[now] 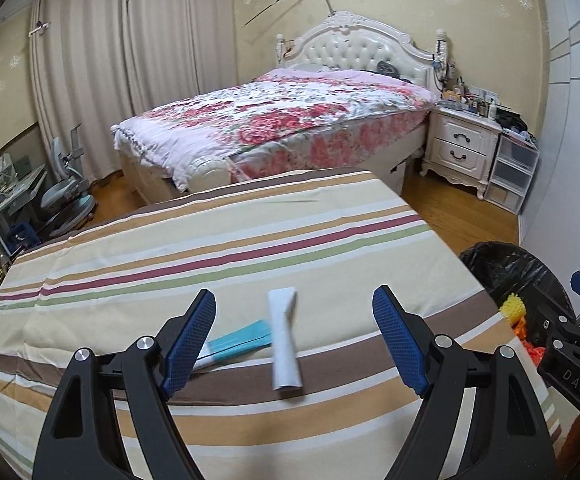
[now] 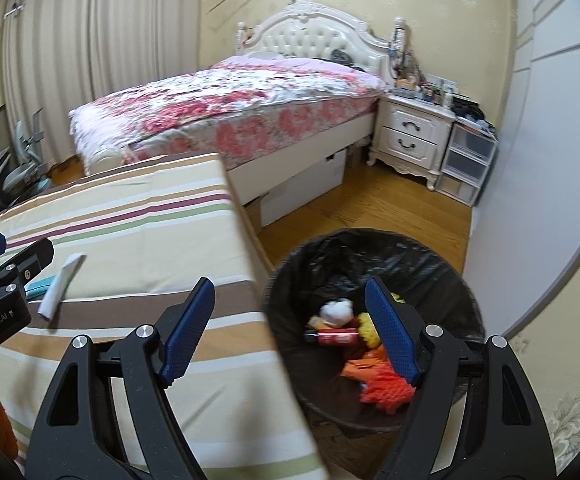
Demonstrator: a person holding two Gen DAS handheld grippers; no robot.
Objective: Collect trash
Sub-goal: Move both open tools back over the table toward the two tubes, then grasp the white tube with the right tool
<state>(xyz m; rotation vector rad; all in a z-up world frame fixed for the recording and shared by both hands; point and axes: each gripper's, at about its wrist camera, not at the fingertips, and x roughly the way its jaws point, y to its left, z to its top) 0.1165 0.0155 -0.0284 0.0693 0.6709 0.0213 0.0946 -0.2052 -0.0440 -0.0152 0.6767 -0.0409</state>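
Note:
A white flattened tube (image 1: 284, 338) lies on the striped cloth of the table (image 1: 210, 240), with a teal packet (image 1: 236, 344) beside it on the left. My left gripper (image 1: 294, 308) hovers over them, open, nothing between its fingers. The tube (image 2: 60, 284) and teal packet (image 2: 40, 285) also show at the left of the right wrist view. My right gripper (image 2: 290, 296) is open and empty above the near rim of a bin lined with a black bag (image 2: 374, 256). Inside the bin lie a white wad (image 2: 336, 312), a red tube (image 2: 332, 337) and orange and yellow scraps (image 2: 386, 392).
The bin (image 1: 510, 268) stands on the wooden floor (image 2: 370, 208) just right of the table edge. Behind are a bed with a floral cover (image 1: 274, 116), a white nightstand (image 1: 462, 148), plastic drawers (image 1: 514, 172) and a grey wall panel (image 2: 530, 184) on the right.

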